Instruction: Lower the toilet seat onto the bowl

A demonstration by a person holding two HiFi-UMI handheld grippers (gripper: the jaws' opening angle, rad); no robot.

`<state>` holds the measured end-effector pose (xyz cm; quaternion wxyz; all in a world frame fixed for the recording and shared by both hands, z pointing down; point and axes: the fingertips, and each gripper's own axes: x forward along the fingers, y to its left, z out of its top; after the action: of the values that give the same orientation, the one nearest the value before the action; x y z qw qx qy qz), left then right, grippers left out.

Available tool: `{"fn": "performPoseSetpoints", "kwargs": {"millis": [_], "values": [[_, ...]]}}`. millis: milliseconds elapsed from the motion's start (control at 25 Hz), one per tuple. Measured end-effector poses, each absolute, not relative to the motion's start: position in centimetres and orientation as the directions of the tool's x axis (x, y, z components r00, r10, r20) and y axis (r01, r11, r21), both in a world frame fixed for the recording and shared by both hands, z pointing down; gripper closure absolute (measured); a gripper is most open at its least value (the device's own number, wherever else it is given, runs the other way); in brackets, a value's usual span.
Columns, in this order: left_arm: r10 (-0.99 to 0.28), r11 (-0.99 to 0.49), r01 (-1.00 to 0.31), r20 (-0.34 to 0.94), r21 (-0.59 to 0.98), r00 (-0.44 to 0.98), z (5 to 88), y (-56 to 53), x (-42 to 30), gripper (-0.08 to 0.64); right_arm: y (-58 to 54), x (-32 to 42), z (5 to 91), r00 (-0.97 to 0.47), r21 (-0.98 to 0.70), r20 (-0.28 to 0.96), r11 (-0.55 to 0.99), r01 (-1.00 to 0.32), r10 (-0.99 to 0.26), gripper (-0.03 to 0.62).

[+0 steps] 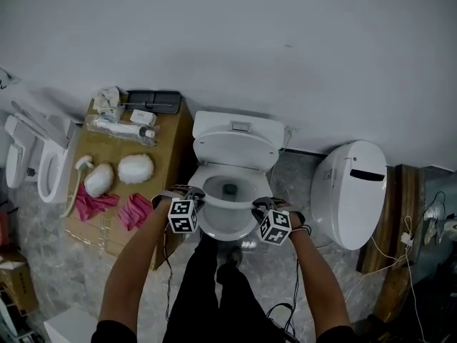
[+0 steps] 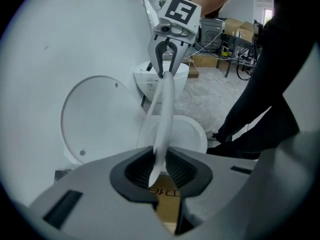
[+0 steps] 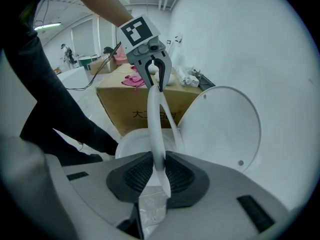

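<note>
A white toilet stands against the wall with its lid [image 1: 234, 151] raised. Its seat [image 1: 227, 229] is a thin white ring, tilted between the lid and the bowl [image 1: 228, 189]. My left gripper [image 1: 191, 193] is shut on the seat's left side, my right gripper [image 1: 258, 204] on its right side. In the left gripper view the seat [image 2: 164, 109] runs edge-on from my jaws [image 2: 159, 166] to the right gripper [image 2: 169, 59], with the lid [image 2: 95, 119] to its left and the bowl [image 2: 187, 134] to its right. The right gripper view mirrors this: seat [image 3: 156, 119], left gripper [image 3: 156, 74], lid [image 3: 225, 129].
A cardboard box [image 1: 168, 145] left of the toilet carries pink cloths [image 1: 134, 210], white bundles and small items. A spare seat [image 1: 50, 166] lies further left. Another white toilet unit [image 1: 351, 191] stands at the right. Cables [image 1: 400, 263] trail on the floor. The person's legs [image 1: 214, 291] stand before the bowl.
</note>
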<state>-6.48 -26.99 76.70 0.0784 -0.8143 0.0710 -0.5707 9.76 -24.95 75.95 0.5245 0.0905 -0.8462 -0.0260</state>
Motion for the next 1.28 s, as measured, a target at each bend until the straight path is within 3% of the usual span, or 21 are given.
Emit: {"fn": "performPoseSetpoints", "kwargs": {"millis": [320, 720, 1280], "values": [[-0.204, -0.978, -0.028, 0.913, -0.208, 0.354, 78.4, -24.0, -6.6, 0.471, -21.8, 9.6, 77.9, -0.447, 0.114, 0.881, 0.987, -0.118, -0.155, 0.489], [-0.128, -0.98, 0.089, 0.91, -0.177, 0.394, 83.0, -18.5, -7.1, 0.447, -16.7, 9.0, 82.4, -0.385, 0.091, 0.913, 0.987, -0.13, -0.135, 0.46], [-0.015, -0.968, 0.234, 0.947, -0.095, 0.322, 91.1, -12.1, -7.5, 0.417, -10.1, 8.7, 91.1, -0.33, 0.042, 0.942, 0.998, -0.051, -0.056, 0.43]]}}
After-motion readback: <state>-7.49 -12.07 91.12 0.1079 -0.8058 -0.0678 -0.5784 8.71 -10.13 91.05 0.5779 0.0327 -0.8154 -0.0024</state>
